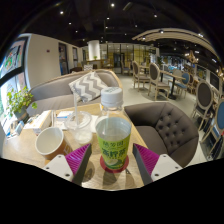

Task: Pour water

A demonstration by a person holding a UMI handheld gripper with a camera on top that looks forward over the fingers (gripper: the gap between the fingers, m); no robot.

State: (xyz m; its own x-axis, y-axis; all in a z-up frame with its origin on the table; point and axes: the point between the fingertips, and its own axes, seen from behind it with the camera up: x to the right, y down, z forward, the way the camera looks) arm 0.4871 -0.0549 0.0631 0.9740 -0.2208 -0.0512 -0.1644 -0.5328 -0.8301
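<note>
A clear plastic bottle [112, 128] with a white cap and a green label stands upright on a red coaster [112, 165] on the wooden table [30, 150]. It stands between the fingers of my gripper [113, 160], which is open, with a gap between the bottle and each magenta pad [80, 156]. Left of the bottle stands a clear glass [78, 124]. A white cup [48, 140] sits further left and nearer.
A grey tufted armchair [172, 125] stands right of the table. A sofa with a chevron cushion [92, 86] lies beyond it. A potted plant [19, 101] is at the far left. Dining chairs and tables [165, 78] fill the back right.
</note>
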